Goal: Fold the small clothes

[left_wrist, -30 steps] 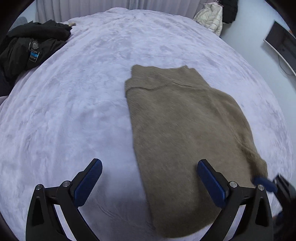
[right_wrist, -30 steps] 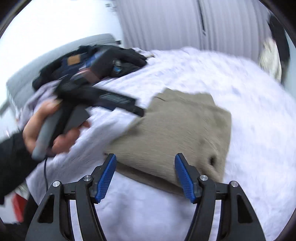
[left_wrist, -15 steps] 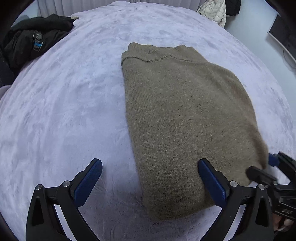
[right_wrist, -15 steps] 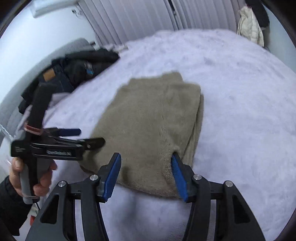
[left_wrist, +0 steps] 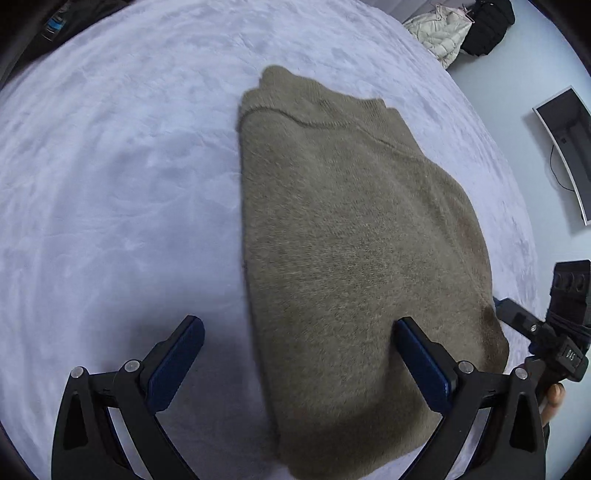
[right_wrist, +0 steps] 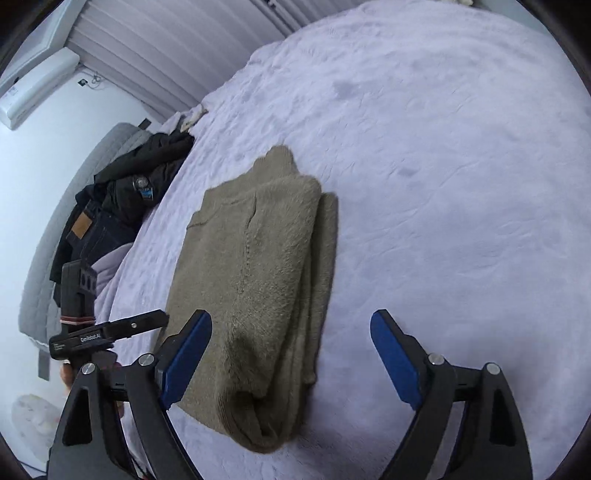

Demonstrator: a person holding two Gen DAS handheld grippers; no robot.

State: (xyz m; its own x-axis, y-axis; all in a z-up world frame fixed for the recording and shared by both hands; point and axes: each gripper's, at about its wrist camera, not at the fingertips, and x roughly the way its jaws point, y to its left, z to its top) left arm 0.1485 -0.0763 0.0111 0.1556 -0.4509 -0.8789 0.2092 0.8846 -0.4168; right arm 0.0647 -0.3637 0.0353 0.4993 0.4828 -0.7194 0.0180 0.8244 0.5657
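Observation:
An olive-brown knitted sweater [left_wrist: 351, 251] lies folded lengthwise on the lavender plush bedspread [left_wrist: 118, 206], collar at the far end. My left gripper [left_wrist: 297, 332] is open low over its near end. One pad is above the bedspread and the other above the knit, with the sweater's left edge between them. My right gripper [right_wrist: 291, 321] is opening. Its jaws stand wide around the sweater's [right_wrist: 258, 280] near right folded edge, and the pads do not press on it. Each gripper shows at the edge of the other's view: the right gripper [left_wrist: 517, 317], the left gripper [right_wrist: 140, 325].
A heap of dark clothes [right_wrist: 122, 206] lies at the bed's far left edge. A pale padded jacket [left_wrist: 439, 33] hangs beyond the far right corner, and a monitor [left_wrist: 565, 147] stands past the right edge. Bare bedspread stretches right of the sweater [right_wrist: 461, 184].
The right gripper's jaws narrowed over the sweater's near corner, then spread wide, and it rolled and shifted right. The left gripper sank closer to the sweater's near end.

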